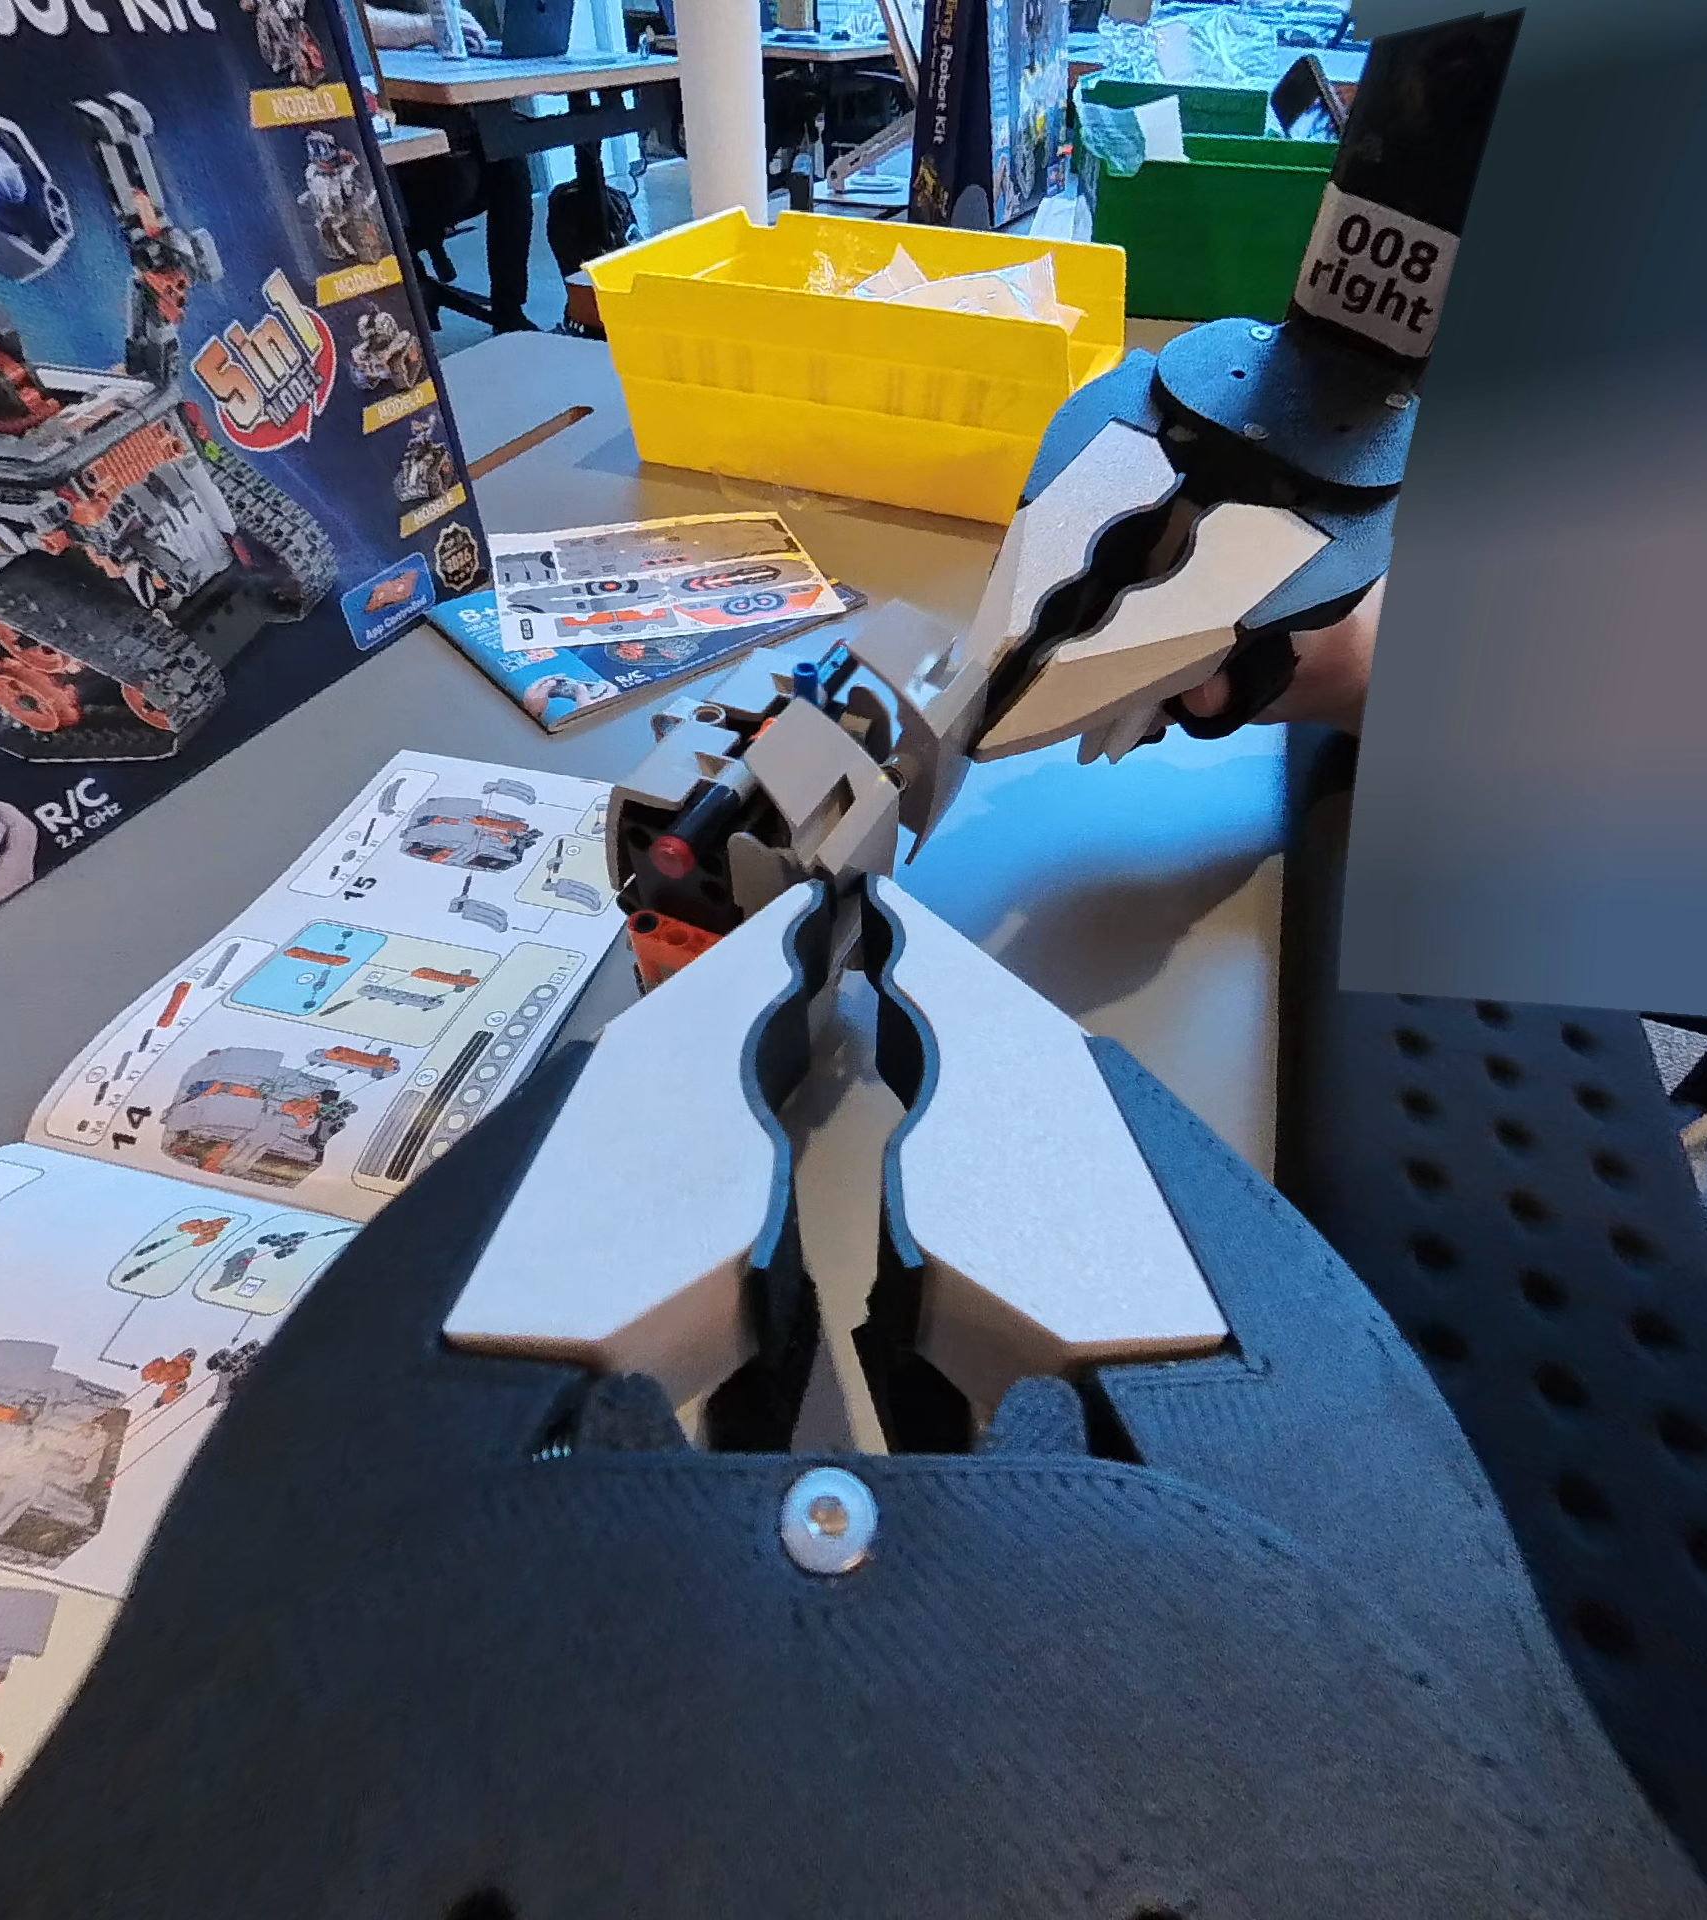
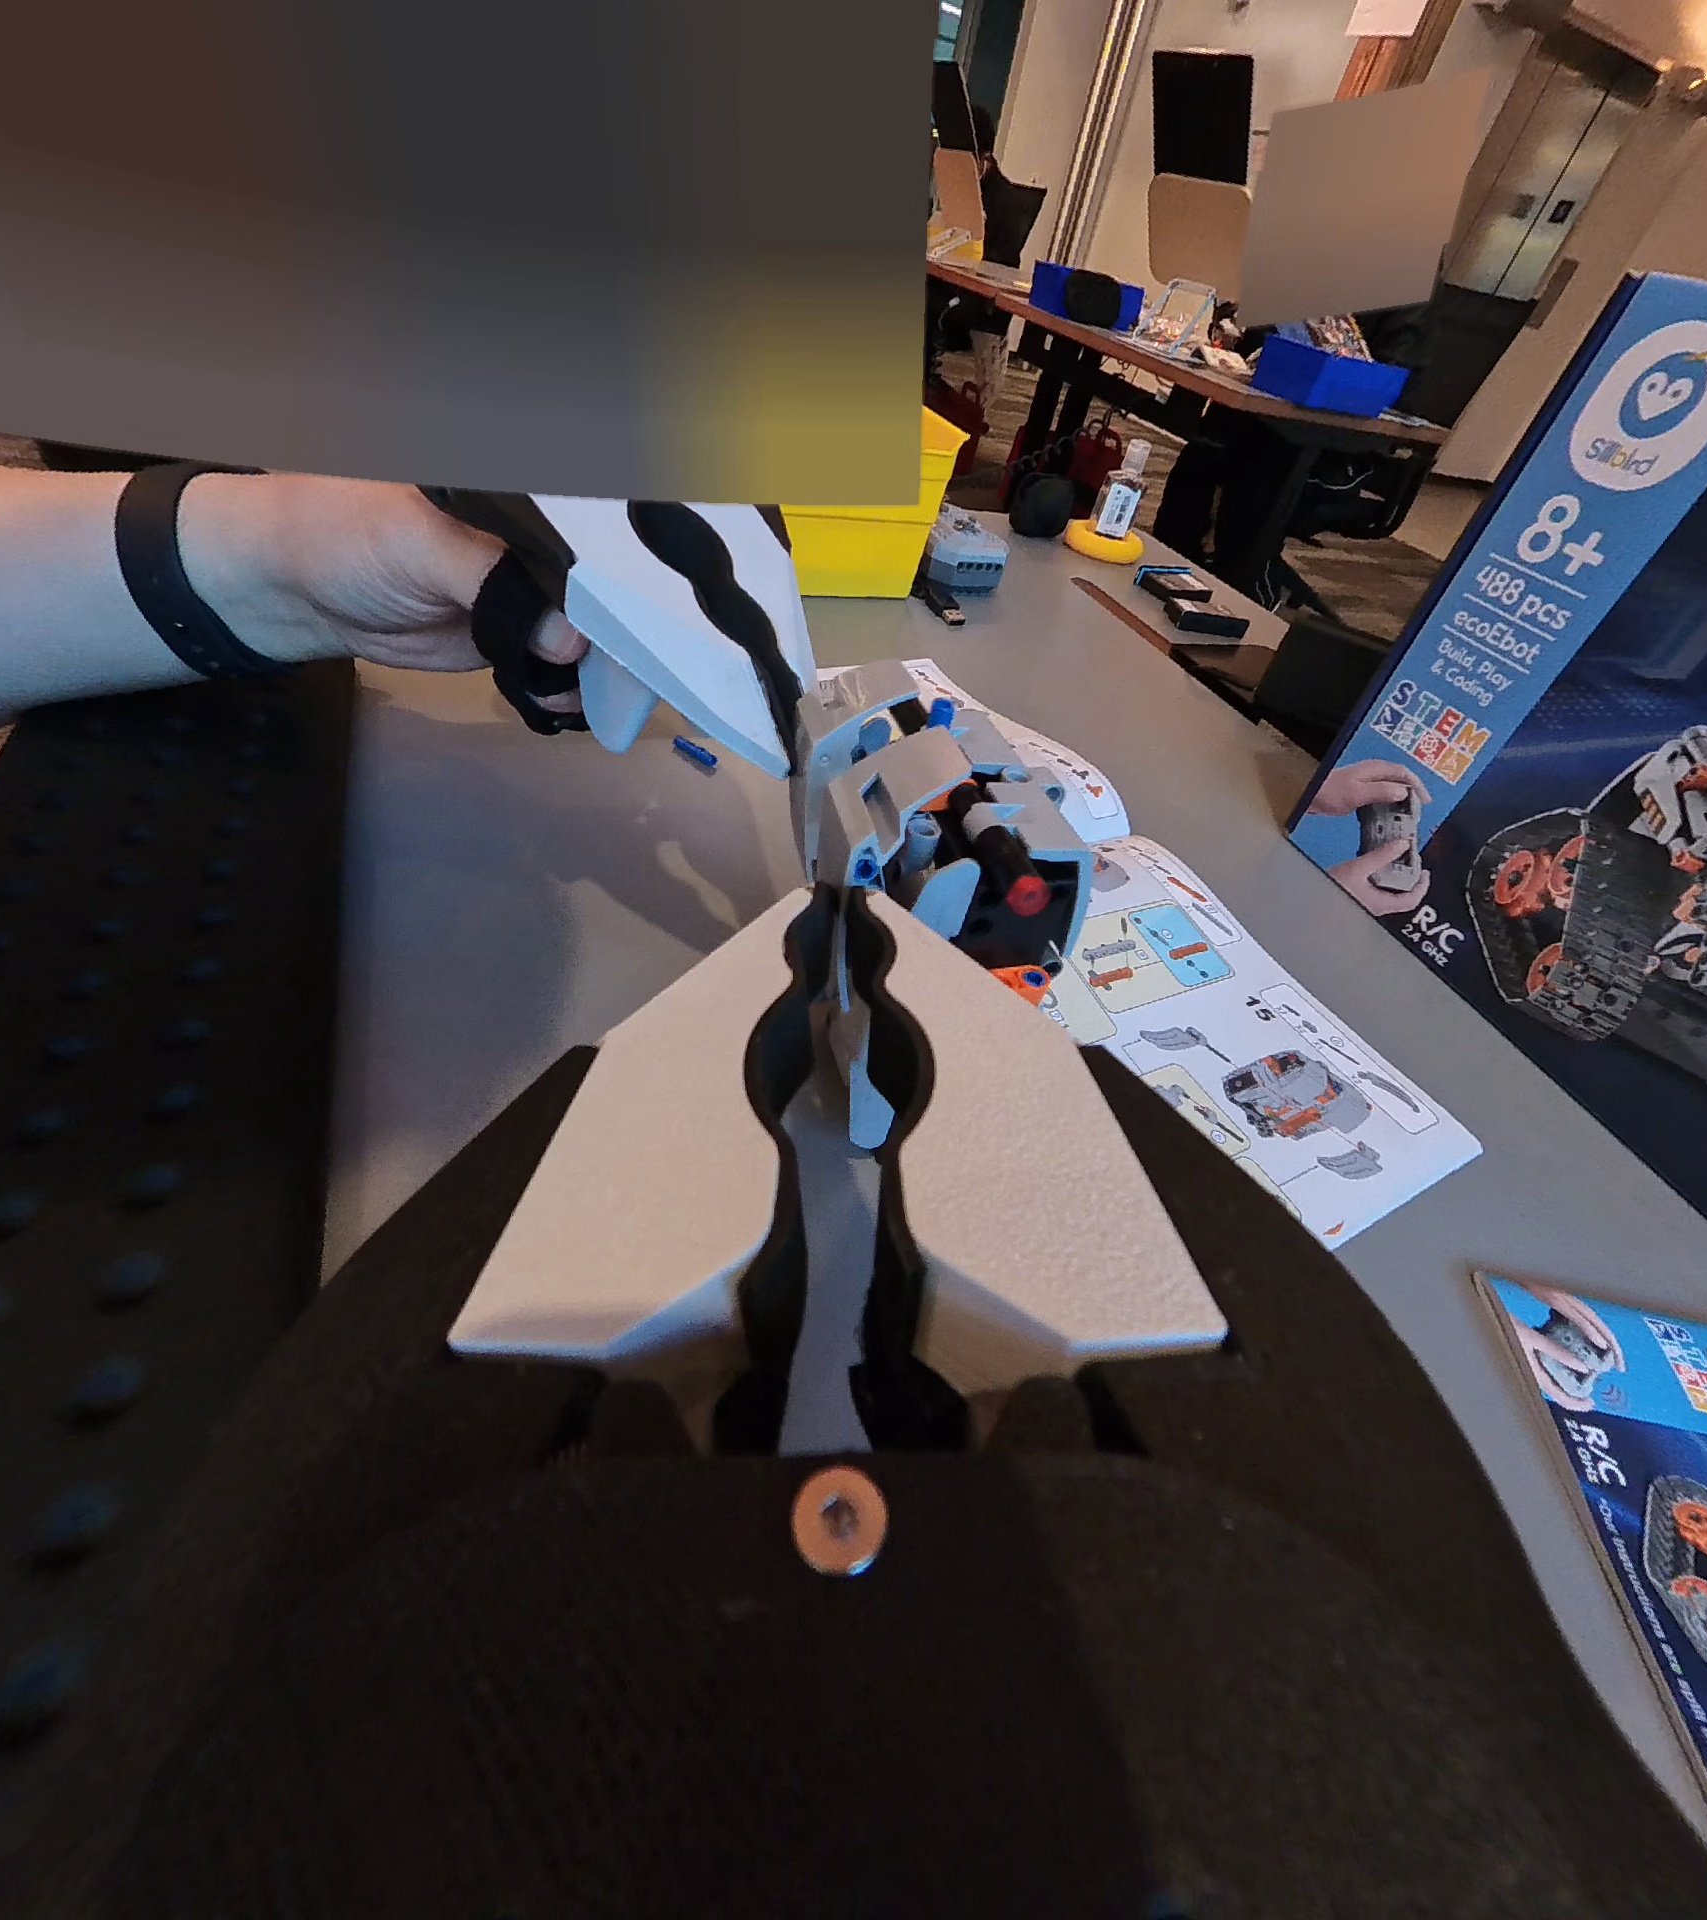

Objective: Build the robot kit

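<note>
A partly built brick model of grey, black and orange parts hangs above the table, held between both grippers. My left gripper is shut on its near lower end. My right gripper comes in from the upper right, shut on a grey panel at the model's far end. In the right wrist view my right gripper clamps that grey panel between its fingers, the model is just beyond, and my left gripper pinches its far edge. A small blue pin lies on the table.
An open instruction booklet lies under the model. A tall kit box stands at the left. A yellow bin and a sticker sheet are behind. A black perforated surface borders the table. My right fingertips sit around 5 centimetres from my left ones.
</note>
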Demonstrator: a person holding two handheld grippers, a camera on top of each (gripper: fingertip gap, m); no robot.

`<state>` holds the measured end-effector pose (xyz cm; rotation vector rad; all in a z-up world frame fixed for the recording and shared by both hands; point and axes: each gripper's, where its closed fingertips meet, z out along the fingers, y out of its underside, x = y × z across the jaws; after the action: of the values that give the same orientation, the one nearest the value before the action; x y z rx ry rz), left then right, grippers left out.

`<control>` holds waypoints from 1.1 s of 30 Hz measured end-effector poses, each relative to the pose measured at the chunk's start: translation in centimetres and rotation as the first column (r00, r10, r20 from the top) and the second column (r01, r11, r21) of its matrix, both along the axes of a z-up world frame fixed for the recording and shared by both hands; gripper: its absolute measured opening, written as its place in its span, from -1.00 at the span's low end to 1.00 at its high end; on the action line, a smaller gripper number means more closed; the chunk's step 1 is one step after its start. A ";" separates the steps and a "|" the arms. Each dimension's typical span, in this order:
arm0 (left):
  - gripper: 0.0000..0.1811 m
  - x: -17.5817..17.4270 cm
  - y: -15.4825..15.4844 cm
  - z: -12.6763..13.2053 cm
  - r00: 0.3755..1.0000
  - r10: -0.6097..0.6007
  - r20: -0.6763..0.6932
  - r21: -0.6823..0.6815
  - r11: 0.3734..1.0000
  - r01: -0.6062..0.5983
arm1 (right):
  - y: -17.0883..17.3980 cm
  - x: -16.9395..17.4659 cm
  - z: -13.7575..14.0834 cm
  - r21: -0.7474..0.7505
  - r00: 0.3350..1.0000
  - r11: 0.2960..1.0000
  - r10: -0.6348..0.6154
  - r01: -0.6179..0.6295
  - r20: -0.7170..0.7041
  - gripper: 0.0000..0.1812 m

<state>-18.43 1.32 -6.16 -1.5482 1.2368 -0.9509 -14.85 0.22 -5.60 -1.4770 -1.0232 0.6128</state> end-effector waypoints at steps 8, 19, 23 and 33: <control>-0.97 -0.2 0.2 -0.4 1.000 0.013 -0.018 -0.005 1.000 -0.013 | 0.2 -0.2 -0.7 -0.007 0.999 1.000 -0.004 0.004 0.034 -1.00; -0.97 -0.2 0.6 -0.3 0.999 0.053 -0.005 -0.033 0.998 -0.054 | 0.9 0.0 -0.7 0.027 0.997 0.998 -0.051 0.050 0.058 -0.97; -0.97 0.0 0.6 -0.3 0.997 0.072 -0.006 -0.034 0.997 -0.072 | 1.2 0.1 -0.7 0.066 0.993 0.995 -0.085 0.080 0.080 -0.91; -0.97 0.0 1.2 -0.1 0.994 0.107 0.000 -0.047 0.993 -0.107 | 1.7 0.0 -0.7 0.249 0.967 0.959 -0.185 0.137 0.178 -0.71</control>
<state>-18.39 2.53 -6.25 -1.6327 1.1247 -0.9182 -14.89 1.94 -6.34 -1.4137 -1.0760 0.2194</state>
